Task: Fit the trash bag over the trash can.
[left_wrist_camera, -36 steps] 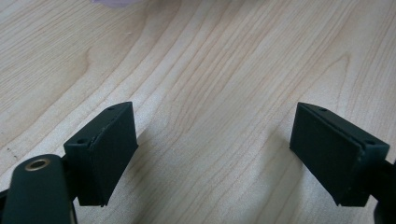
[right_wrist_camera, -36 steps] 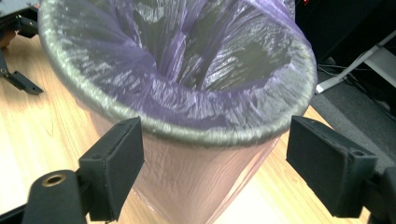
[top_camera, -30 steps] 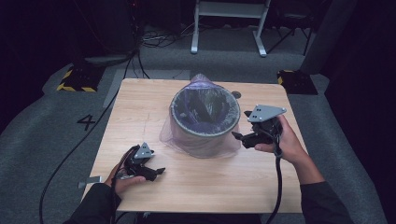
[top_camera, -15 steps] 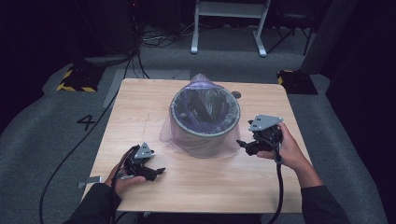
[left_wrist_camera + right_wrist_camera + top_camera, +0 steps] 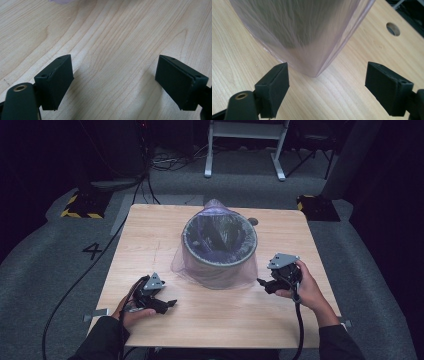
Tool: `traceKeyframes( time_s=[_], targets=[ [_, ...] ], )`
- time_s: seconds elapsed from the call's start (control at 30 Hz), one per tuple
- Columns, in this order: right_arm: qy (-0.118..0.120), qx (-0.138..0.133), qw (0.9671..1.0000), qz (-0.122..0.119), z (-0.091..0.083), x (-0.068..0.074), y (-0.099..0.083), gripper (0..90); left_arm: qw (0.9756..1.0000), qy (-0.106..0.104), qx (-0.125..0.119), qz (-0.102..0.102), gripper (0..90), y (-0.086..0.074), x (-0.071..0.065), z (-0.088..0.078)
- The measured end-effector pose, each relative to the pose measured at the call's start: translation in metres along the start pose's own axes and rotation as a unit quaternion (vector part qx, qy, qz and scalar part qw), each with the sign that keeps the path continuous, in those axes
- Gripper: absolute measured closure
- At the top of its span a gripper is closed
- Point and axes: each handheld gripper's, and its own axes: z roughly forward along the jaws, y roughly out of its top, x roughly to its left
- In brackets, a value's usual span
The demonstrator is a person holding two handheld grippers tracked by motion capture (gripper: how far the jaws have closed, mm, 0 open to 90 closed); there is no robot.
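Round grey bin (image 5: 220,251) sits mid-table, a thin, see-through purple bag (image 5: 214,270) lining it and draping loose over the rim and down the wall to the pale wood-grain table (image 5: 150,240). Right gripper (image 5: 264,284) is low beside the bin's right flank, its flat black jaws wide apart, the bag's filmy folded corner (image 5: 312,67) just ahead of them, not pinched. Left gripper (image 5: 167,305) rests near the front left, jaws spread over bare wood, nothing between them. A round hole (image 5: 393,28) shows in the tabletop.
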Motion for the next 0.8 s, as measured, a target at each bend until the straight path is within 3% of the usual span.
traceKeyframes(
  time_s=[0.8],
  targets=[
    [0.017, 0.006, 0.997, 0.075, 0.011, -0.002, -0.066, 19.5, 1.0, 0.0, 0.0, 0.0, 14.3, 0.0, 0.0, 0.0]
  ],
)
